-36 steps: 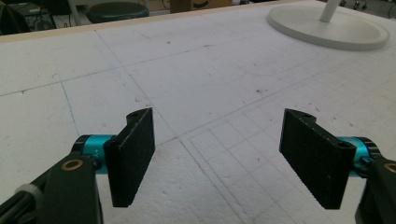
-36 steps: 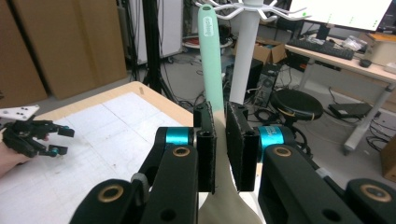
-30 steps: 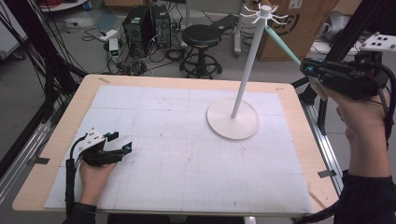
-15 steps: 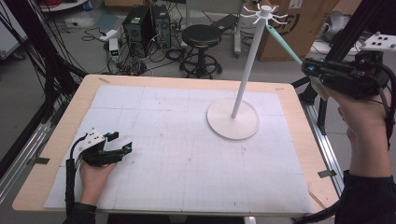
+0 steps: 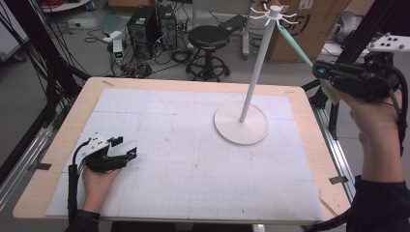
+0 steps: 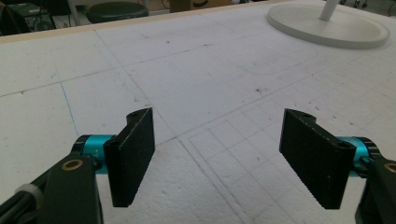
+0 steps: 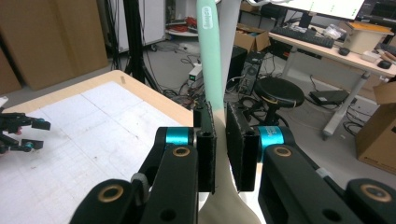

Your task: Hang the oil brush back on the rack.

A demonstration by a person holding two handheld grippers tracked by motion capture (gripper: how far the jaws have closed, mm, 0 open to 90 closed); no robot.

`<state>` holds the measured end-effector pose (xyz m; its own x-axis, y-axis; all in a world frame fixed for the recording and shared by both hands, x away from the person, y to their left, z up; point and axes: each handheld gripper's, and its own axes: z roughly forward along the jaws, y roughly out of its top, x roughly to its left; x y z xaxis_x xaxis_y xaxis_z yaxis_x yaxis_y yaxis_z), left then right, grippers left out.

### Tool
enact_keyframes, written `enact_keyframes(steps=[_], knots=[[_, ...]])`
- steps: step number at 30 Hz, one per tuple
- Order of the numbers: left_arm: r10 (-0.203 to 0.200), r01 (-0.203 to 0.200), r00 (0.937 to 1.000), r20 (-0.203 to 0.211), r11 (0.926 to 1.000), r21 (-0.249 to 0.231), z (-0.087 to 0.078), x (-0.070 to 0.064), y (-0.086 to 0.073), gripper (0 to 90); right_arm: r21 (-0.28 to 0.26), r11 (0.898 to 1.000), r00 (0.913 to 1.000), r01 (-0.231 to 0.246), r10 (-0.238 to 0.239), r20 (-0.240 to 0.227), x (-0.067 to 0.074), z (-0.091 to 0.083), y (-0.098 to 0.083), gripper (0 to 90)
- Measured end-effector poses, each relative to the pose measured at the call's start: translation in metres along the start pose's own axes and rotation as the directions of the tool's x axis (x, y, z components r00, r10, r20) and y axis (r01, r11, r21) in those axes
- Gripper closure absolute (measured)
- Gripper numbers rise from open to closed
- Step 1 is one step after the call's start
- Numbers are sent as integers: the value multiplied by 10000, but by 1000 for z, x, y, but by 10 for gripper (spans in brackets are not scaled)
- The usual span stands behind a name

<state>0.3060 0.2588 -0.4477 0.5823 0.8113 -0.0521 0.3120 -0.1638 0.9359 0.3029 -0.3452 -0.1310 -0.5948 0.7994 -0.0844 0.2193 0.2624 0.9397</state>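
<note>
A white stand (image 5: 256,63) with a round base (image 5: 241,123) rises from the table's back right, topped by a ring of small hooks (image 5: 274,12). My right gripper (image 5: 321,70) hovers beyond the table's right edge, shut on a utensil with a mint-green handle (image 5: 294,44) that slants up to the hooks. In the right gripper view the pads (image 7: 205,140) squeeze the utensil (image 7: 208,56) where the green meets its cream lower part. My left gripper (image 5: 126,147) rests on the white mat at front left, open, with nothing between its pads (image 6: 133,154).
The white gridded mat (image 5: 183,159) covers a wooden table (image 5: 300,96). Behind the table stand a black stool (image 5: 208,36), computer towers (image 5: 145,24) with cables, and a cardboard box (image 5: 309,19). Black frame poles (image 5: 29,58) flank the left side.
</note>
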Motion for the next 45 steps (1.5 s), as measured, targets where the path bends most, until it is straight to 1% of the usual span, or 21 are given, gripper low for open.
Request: enact_keyframes(steps=[3,13,15,31,36,39,41,43,45], knots=[[13,-13,10000,1,10000,7,0,0,0,273,63,10000,10000,13,-14,82,0,2,0,830],[27,-27,10000,-21,10000,5,0,-1,0,273,235,9994,9991,-244,235,358,-6,2,-4,830],[29,-29,10000,-20,10000,7,0,0,0,273,185,9996,9991,-218,212,368,-7,2,-4,830],[66,-66,10000,-20,10000,14,0,-1,0,273,432,9987,9987,-262,242,453,-5,12,-3,828],[99,-99,10000,-10,9999,15,0,-1,0,273,530,9984,9994,-186,170,303,-3,18,-5,822],[111,-111,9999,-8,9999,21,0,-1,0,273,649,9977,9997,-191,181,156,-2,24,-8,806],[117,-117,9999,-6,9999,26,0,-1,0,273,655,9976,9997,-228,223,95,-2,27,-11,751],[124,-124,9999,-27,9999,27,0,-1,0,273,569,9981,9996,-247,253,-108,-2,30,-14,713],[136,-136,9999,-3,9999,28,0,-1,0,273,546,9982,9994,-255,267,-226,-1,31,-17,651]])
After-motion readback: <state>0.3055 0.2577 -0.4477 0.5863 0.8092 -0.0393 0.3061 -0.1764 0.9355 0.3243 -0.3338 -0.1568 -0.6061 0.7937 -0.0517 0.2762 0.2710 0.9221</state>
